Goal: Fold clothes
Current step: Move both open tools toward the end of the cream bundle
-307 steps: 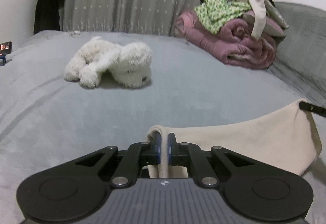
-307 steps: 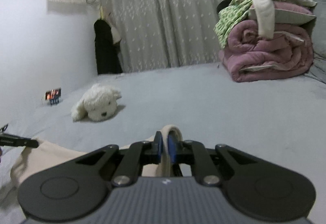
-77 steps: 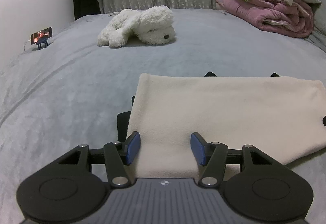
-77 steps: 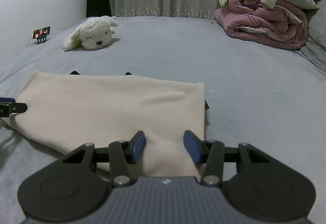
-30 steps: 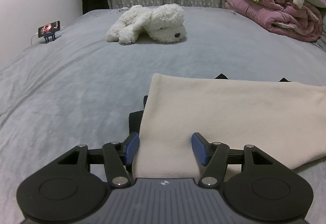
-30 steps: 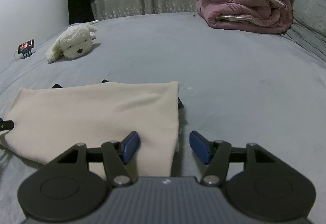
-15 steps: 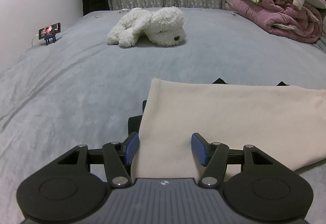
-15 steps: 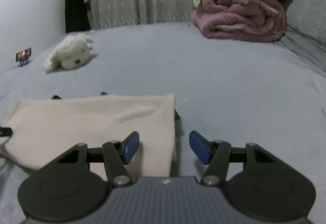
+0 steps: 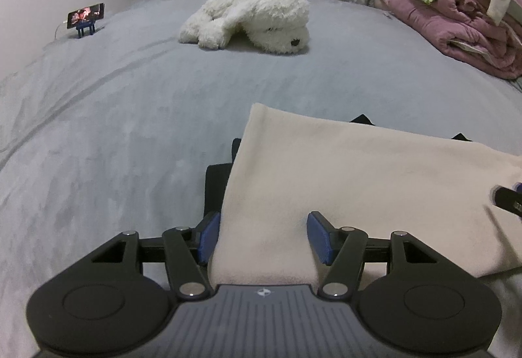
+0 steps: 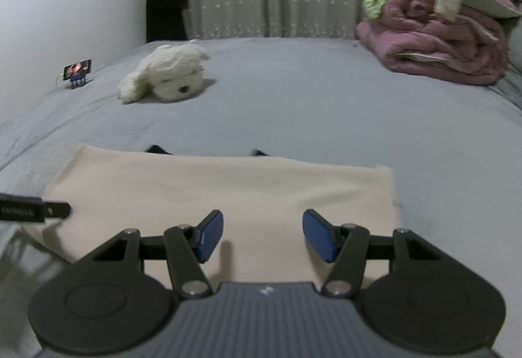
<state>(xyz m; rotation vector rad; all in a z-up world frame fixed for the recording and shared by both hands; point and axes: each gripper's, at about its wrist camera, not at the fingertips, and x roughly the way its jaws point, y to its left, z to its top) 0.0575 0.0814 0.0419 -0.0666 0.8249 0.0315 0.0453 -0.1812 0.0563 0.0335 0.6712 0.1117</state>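
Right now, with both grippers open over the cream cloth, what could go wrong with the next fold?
1. Black fabric pokes out under the cream cloth; a grab at that edge might catch only one layer.
2. The left gripper straddles the cloth's edge, while the right gripper sits well in from its corner, so the fold may come out skewed.

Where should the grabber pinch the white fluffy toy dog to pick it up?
Probably the toy dog is easiest by its paws, which stick out thin on the left in the left wrist view. Come from above; its head looks too round and wide.
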